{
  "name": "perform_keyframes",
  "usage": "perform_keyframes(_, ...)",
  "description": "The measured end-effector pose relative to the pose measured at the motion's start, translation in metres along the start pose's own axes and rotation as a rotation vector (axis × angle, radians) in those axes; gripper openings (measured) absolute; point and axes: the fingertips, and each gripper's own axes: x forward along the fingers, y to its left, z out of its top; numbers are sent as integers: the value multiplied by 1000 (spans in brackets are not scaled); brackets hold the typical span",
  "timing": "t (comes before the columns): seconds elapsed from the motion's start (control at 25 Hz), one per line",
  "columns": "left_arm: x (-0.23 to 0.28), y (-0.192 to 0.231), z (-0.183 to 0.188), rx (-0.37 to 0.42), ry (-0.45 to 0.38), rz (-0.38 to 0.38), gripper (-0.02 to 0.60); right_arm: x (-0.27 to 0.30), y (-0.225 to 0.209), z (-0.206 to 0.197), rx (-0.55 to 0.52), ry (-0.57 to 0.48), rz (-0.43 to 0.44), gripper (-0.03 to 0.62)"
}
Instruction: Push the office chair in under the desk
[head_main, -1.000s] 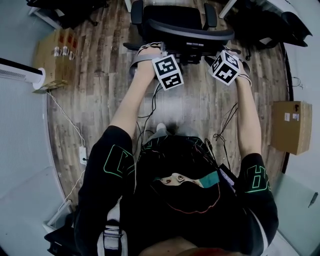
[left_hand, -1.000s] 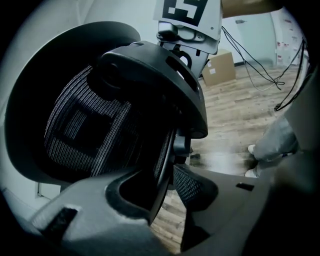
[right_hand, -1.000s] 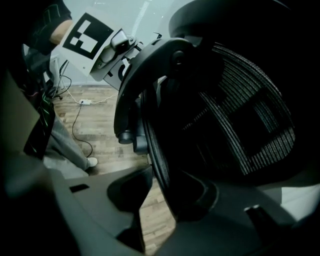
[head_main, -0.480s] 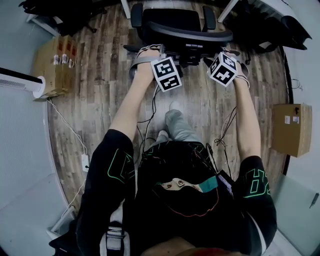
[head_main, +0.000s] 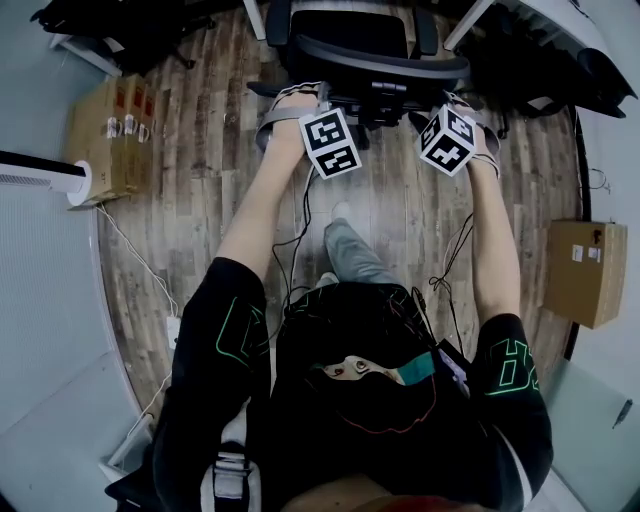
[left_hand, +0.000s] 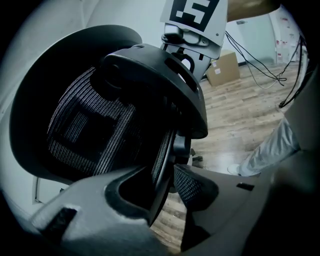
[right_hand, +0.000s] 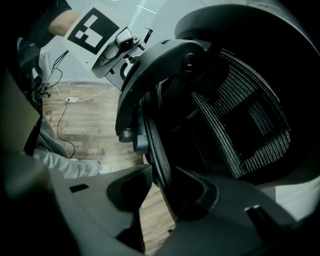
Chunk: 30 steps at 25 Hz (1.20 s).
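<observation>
The black mesh office chair (head_main: 365, 40) stands at the top of the head view, its seat partly beneath the white desk (head_main: 560, 18). My left gripper (head_main: 318, 100) and right gripper (head_main: 448, 100) hold the two sides of its backrest rim (head_main: 380, 62). In the left gripper view the mesh backrest (left_hand: 95, 130) fills the frame, and its edge runs between the jaws of my left gripper (left_hand: 167, 185), which close on it. The right gripper view mirrors this: the backrest (right_hand: 235, 120) has its rim clamped in my right gripper (right_hand: 162, 187).
Cardboard boxes sit on the wood floor at the left (head_main: 110, 125) and at the right (head_main: 585, 270). A white unit (head_main: 40, 175) lies at the left wall, with a cable (head_main: 130, 250) running to a power strip (head_main: 172, 330). My leg (head_main: 350, 250) steps forward behind the chair.
The chair and both grippers have moved away from me toward the desk, so less of the seat shows. One foot has stepped forward.
</observation>
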Motion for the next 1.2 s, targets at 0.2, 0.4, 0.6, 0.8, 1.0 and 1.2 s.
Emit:
perform_keyframes(0.2,28,32,-7,3,-5,10,168,25,-32,8,-2,-3,-17,140)
perform_keyframes(0.4,54,61,-9,7,0,8,169,47,-63,13,5,-17,-17,140)
perform_keyframes(0.6,78,87,-11,5,7,-1,169,67,-92,17,5,-16,-32,140)
perform_keyframes(0.8,100,110,-14,2,16,-5,169,86,-118,20,7,-26,-58,144)
perform_keyframes(1.0,120,130,-18,-12,15,-21,169,104,-140,27,6,-36,-59,144)
perform_keyframes(1.2,138,151,-13,-41,1,-40,169,119,-165,29,3,-51,-51,143)
